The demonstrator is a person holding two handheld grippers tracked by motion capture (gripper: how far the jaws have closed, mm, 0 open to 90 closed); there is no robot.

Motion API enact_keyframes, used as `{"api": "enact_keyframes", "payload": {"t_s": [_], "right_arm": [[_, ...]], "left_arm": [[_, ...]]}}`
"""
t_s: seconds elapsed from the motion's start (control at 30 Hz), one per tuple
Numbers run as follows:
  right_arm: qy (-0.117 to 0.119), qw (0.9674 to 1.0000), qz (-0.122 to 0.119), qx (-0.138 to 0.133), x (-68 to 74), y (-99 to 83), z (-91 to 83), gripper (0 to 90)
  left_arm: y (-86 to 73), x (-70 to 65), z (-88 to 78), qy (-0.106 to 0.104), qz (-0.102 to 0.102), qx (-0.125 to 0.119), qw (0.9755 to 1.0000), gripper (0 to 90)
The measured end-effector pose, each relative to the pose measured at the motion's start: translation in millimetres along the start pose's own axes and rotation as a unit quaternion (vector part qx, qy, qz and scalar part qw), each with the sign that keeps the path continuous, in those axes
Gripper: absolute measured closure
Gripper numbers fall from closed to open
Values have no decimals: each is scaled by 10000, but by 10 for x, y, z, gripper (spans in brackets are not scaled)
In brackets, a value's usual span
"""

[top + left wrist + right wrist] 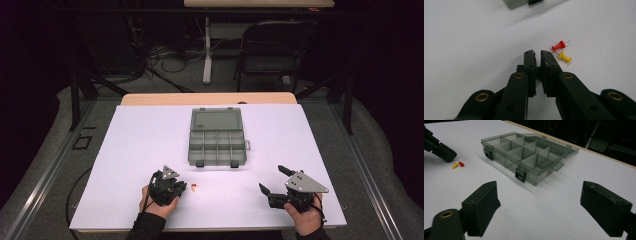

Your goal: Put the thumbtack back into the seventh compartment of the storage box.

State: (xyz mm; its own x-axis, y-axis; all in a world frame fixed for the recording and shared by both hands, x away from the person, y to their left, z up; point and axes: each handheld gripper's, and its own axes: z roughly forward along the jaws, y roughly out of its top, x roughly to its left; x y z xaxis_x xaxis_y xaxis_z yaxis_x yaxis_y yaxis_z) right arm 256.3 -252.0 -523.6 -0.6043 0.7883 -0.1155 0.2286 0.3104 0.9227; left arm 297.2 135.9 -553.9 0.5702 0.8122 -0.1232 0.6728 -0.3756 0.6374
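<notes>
A red push pin (pixel 558 46) and a yellow push pin (pixel 564 57) lie touching on the white table, just right of my left gripper's tips in the left gripper view. My left gripper (pixel 537 53) has its jaws almost together, with only a slim gap and nothing between them. From above, it (pixel 182 187) sits near the front left with the pins (pixel 194 187) beside it. My right gripper (pixel 270 177) stands wide open and empty at the front right. A grey compartment box (pixel 216 120) lies open at the table's middle, its compartments looking empty.
The right gripper view looks between its spread jaws (pixel 539 195) toward the box (pixel 506 161), with the pins (pixel 455 165) and the left gripper (pixel 439 147) at far left. White table top (pixel 140 140) surrounds the box. A chair (pixel 275 45) stands beyond the table.
</notes>
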Motion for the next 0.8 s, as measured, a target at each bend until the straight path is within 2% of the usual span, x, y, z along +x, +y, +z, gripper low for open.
{"api": "enact_keyframes", "payload": {"t_s": [0.2, 0.37, 0.57, 0.8], "right_arm": [[2, 10000, 0, -4, -2, 0, 0, 144], [-8, 10000, -6, -11, -5, -1, -3, 144], [-9, 10000, 6, -5, 0, -1, 3, 144], [-8, 10000, 11, 1, 1, -2, 3, 144]], "left_arm": [[34, 17, -15, -162, -147, -53, 9997, 836], [111, 19, -79, -244, -90, -172, 9995, 836], [251, 35, -176, -339, -130, -396, 9986, 836], [440, 14, -269, -329, 22, -588, 9977, 836]]}}
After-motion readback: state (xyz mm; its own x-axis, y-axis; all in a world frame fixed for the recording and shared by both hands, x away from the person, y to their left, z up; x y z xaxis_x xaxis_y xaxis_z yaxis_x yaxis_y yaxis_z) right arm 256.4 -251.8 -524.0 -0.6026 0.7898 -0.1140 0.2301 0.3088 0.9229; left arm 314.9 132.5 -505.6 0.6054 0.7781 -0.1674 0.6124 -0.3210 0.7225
